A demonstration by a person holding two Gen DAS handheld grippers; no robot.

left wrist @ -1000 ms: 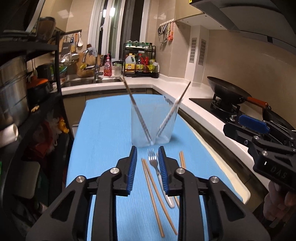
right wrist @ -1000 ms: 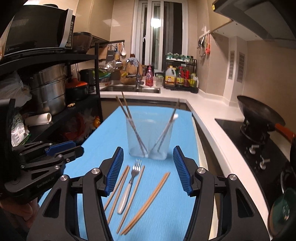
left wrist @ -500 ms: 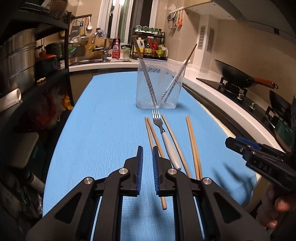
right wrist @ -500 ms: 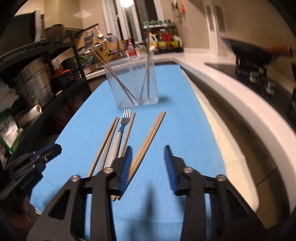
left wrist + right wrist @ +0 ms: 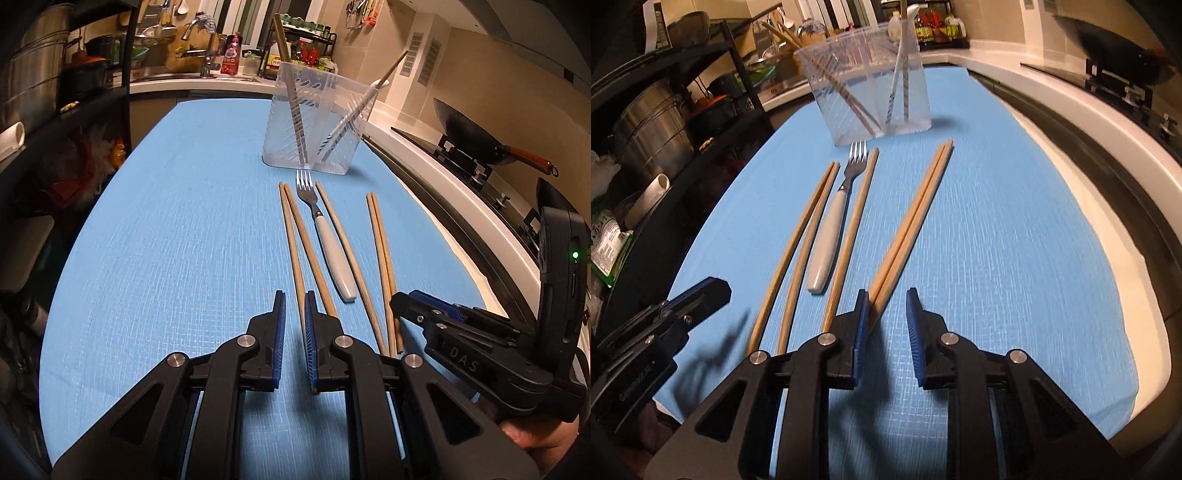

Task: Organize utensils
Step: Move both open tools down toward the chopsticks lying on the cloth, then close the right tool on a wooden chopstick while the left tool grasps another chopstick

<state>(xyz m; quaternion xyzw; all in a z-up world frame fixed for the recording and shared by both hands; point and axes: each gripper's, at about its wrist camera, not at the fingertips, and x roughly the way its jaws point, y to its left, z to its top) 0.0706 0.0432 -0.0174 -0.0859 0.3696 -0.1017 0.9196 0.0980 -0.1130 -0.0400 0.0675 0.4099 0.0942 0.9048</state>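
A clear plastic holder (image 5: 314,118) (image 5: 871,96) stands on the blue mat and holds chopsticks and a white-handled utensil. In front of it lie a white-handled fork (image 5: 327,236) (image 5: 831,229) and several wooden chopsticks. My left gripper (image 5: 294,299) hangs low over the near end of the leftmost chopstick pair (image 5: 295,236), jaws narrowly apart, one stick running between them. My right gripper (image 5: 886,295) is open at the near end of the right chopstick pair (image 5: 912,221); the sticks touch the left finger. It shows in the left wrist view (image 5: 402,299).
The blue mat (image 5: 177,229) covers a narrow table. A black shelf with steel pots (image 5: 653,129) stands to the left. A white counter with a stove and wok (image 5: 476,140) runs along the right. A sink and bottles are at the far end.
Both grippers dropped low and pulled back to the near ends of the chopsticks. The left jaws narrowed around a stick; the right jaws also narrowed.
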